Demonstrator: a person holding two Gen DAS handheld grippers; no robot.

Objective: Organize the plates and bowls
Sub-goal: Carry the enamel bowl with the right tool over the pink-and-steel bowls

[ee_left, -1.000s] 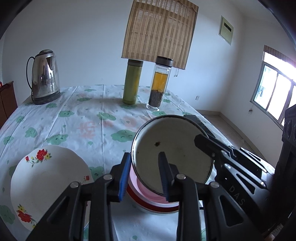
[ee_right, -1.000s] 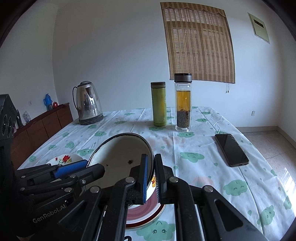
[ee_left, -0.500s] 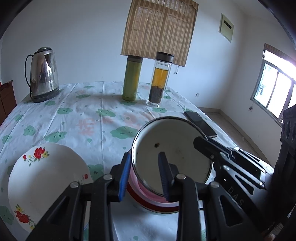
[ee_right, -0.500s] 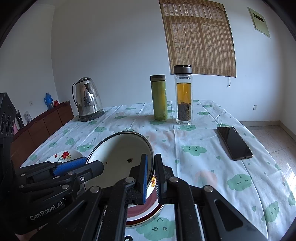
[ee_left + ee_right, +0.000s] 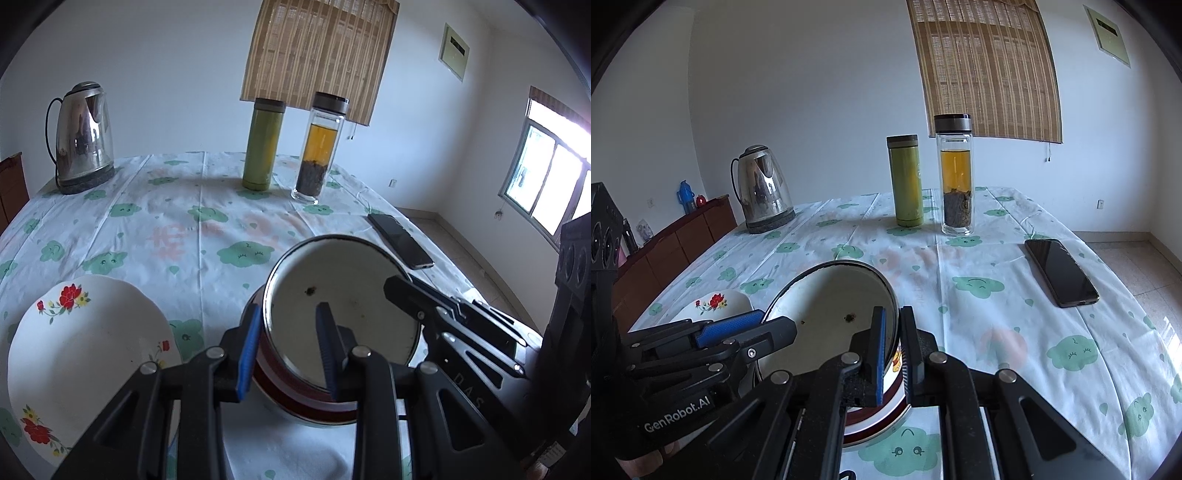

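A white enamel bowl (image 5: 343, 306) with a red band round its outside stands tilted toward me near the table's front edge. My left gripper (image 5: 288, 310) is shut on its left rim, one blue pad outside the wall and one inside. My right gripper (image 5: 893, 312) is shut on the bowl's (image 5: 831, 310) right rim, pinching the thin wall. Each gripper shows in the other's view: the right gripper (image 5: 397, 286) at the bowl's right edge, the left gripper (image 5: 753, 326) at its left. A white plate with red flowers (image 5: 85, 343) lies flat to the bowl's left, and the same plate (image 5: 716, 302) peeks out behind the left gripper.
At the back of the table stand a steel kettle (image 5: 83, 136), a green flask (image 5: 263, 144) and a glass tea bottle (image 5: 317, 147). A black phone (image 5: 400, 240) lies near the right edge. A wooden sideboard (image 5: 676, 243) runs along the left wall.
Both grippers keep the same hold on the bowl. The views have shifted only slightly, and the phone has come into the left wrist view.
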